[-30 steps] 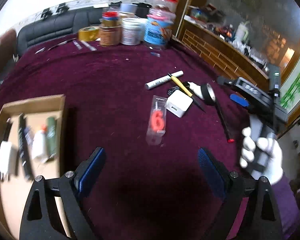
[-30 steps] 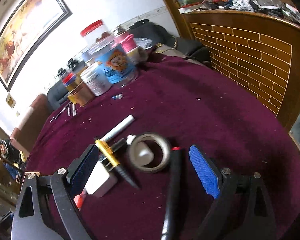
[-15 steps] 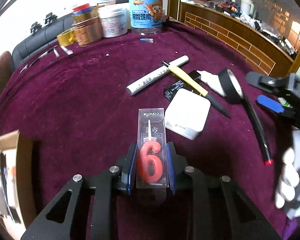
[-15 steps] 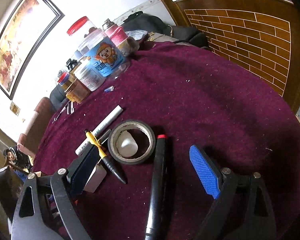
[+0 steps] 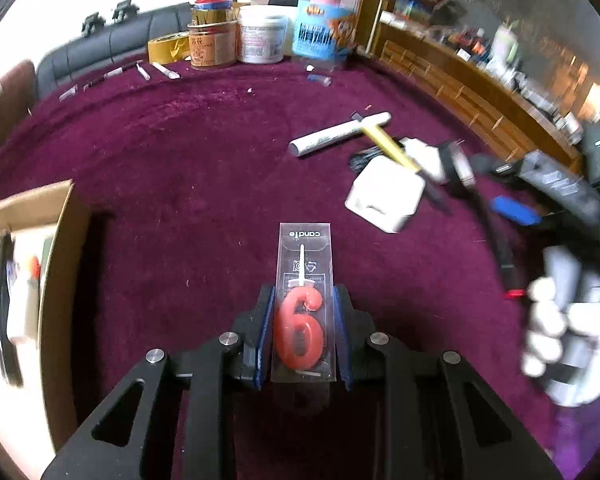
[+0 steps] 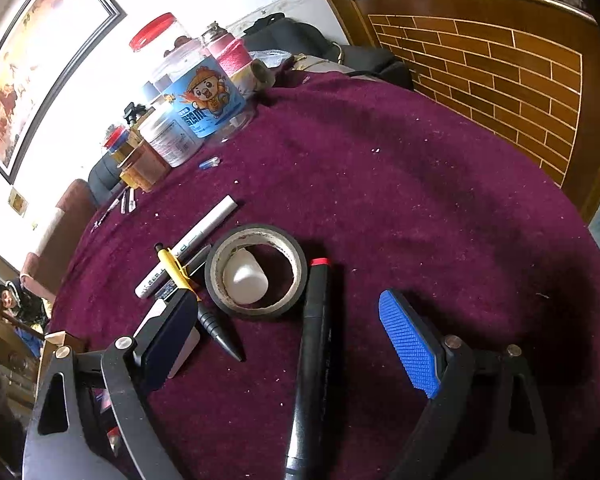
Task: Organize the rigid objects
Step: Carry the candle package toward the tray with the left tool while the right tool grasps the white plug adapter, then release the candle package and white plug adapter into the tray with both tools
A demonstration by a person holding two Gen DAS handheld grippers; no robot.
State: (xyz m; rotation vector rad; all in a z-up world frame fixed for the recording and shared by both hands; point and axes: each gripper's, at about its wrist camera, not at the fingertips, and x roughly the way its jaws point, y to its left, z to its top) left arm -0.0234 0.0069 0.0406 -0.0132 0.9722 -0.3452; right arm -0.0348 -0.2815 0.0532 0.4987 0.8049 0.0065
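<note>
The left gripper (image 5: 302, 334) has black plastic arms with triangular cut-outs, round silver screws at the joints and blue pads edging its fingers (image 5: 342, 332). The right gripper (image 6: 288, 326) is the same black build, its blue pads (image 6: 410, 350) ribbed in a fine grid. The right hand (image 5: 568, 336) wears a white glove.

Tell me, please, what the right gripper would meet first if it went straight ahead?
Probably the black marker, already lying between the open right gripper fingers; beyond it, the tape roll. Depth is unclear.
</note>
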